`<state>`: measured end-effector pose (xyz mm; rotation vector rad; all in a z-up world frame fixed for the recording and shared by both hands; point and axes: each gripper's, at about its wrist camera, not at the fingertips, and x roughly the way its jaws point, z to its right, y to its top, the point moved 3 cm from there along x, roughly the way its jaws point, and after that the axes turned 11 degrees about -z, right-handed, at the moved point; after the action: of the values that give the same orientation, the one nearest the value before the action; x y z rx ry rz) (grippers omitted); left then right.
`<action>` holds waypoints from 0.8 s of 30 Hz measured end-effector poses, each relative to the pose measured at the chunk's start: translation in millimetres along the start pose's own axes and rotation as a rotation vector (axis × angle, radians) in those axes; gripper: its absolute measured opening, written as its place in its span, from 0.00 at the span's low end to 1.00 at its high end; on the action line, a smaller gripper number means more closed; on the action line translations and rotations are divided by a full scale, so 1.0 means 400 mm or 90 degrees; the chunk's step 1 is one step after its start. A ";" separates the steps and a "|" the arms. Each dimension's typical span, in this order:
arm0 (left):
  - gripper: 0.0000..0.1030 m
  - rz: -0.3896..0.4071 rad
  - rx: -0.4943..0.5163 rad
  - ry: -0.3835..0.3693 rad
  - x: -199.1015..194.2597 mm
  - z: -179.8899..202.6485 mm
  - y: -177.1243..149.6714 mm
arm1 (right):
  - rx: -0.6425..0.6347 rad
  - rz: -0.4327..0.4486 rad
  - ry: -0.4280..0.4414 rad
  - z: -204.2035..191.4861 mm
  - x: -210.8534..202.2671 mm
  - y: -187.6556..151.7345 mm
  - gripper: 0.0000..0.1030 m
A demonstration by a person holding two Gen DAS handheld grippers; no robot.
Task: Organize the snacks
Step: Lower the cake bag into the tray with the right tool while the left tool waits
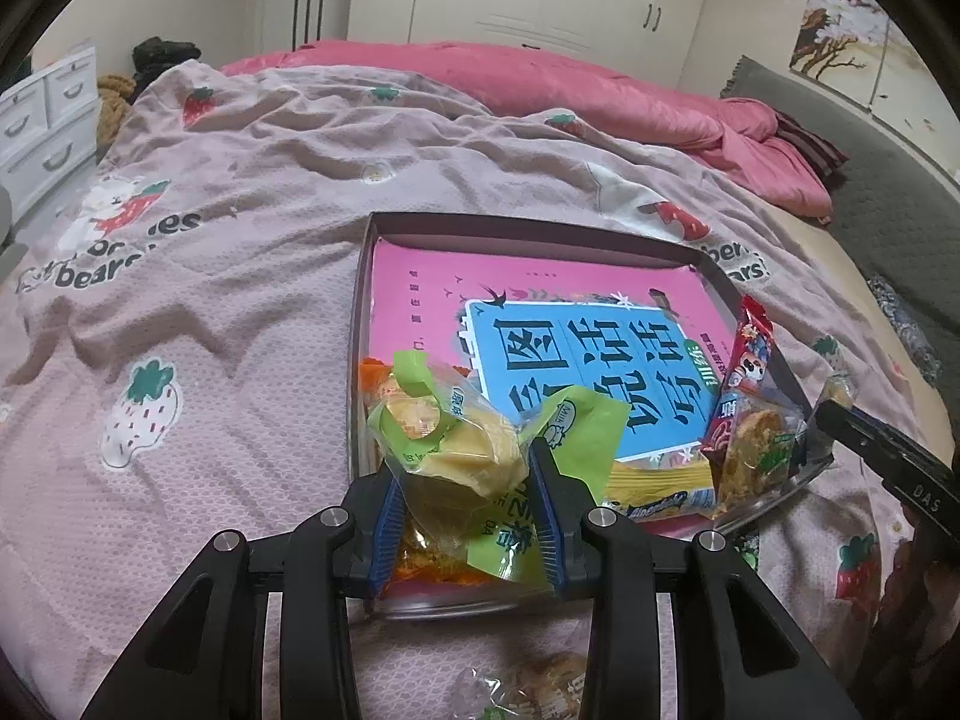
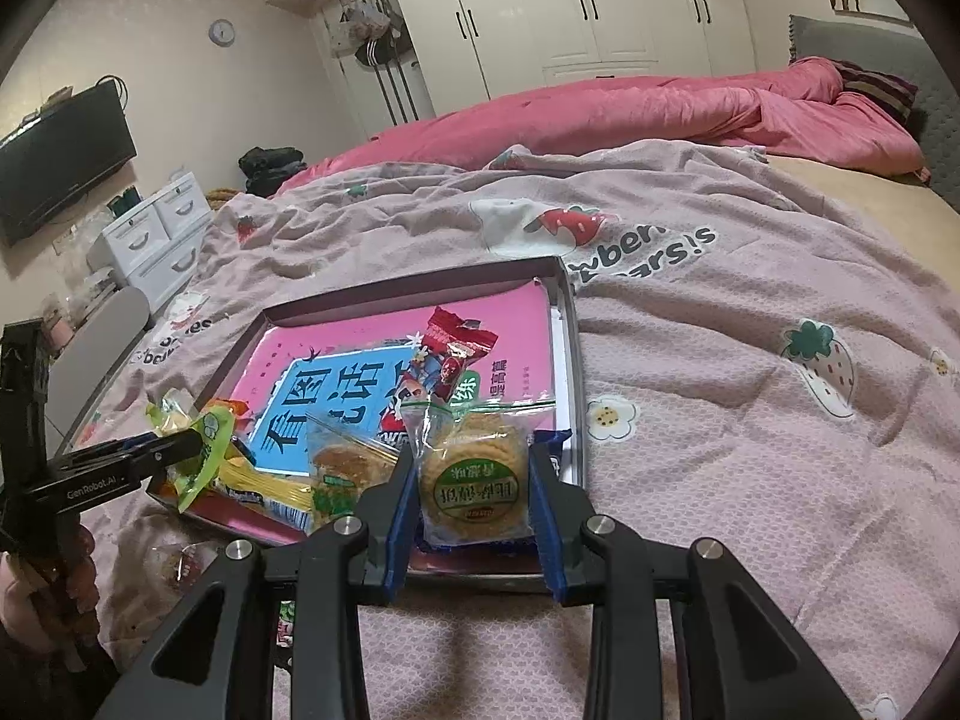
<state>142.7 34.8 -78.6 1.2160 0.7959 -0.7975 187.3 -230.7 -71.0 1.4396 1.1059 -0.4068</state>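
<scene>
Left wrist view: left gripper [image 1: 467,468] clamps a green-wrapped cake packet [image 1: 462,438] over the box [image 1: 360,276]; right gripper [image 2: 473,483] pinches a round biscuit packet [image 2: 474,474].

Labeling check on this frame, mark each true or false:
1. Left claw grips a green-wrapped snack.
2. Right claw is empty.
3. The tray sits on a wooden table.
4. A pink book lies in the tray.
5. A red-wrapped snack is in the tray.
1. True: the left claw is shut on the green-wrapped snack.
2. False: the right claw holds a clear-wrapped round cracker.
3. False: the tray sits on a pink strawberry-print blanket.
4. True: pink book.
5. True: red-wrapped snack.
</scene>
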 end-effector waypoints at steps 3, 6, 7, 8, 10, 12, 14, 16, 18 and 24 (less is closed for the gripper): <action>0.38 0.000 0.001 0.000 0.002 0.000 0.001 | -0.004 -0.003 -0.002 -0.003 0.008 0.003 0.34; 0.38 0.000 0.001 -0.001 0.004 0.000 0.002 | -0.009 -0.003 -0.006 -0.004 0.013 0.006 0.34; 0.38 0.000 0.000 -0.001 0.005 -0.001 0.002 | -0.009 -0.003 -0.005 -0.003 0.014 0.007 0.34; 0.38 0.000 0.000 -0.002 0.004 -0.001 0.003 | -0.008 -0.002 -0.006 -0.003 0.014 0.008 0.34; 0.38 -0.001 -0.001 -0.003 0.006 0.000 0.004 | -0.006 -0.003 -0.004 -0.002 0.017 0.011 0.34; 0.38 -0.001 0.000 -0.002 0.008 0.000 0.005 | -0.006 -0.002 -0.007 -0.001 0.018 0.013 0.34; 0.38 -0.001 -0.001 -0.002 0.005 -0.001 0.004 | -0.007 -0.001 -0.008 -0.001 0.018 0.013 0.34; 0.38 -0.001 0.000 -0.003 0.005 -0.001 0.004 | -0.006 -0.001 -0.007 -0.001 0.019 0.014 0.34; 0.38 -0.001 -0.001 -0.003 0.007 -0.001 0.005 | -0.005 -0.001 -0.007 0.000 0.022 0.017 0.34; 0.38 0.000 0.003 -0.003 0.006 0.000 0.005 | -0.003 -0.002 -0.004 0.005 0.030 0.023 0.34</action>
<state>145.7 34.9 -79.8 1.2176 0.7911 -0.8023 201.2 -226.4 -75.4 1.4317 1.1030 -0.4101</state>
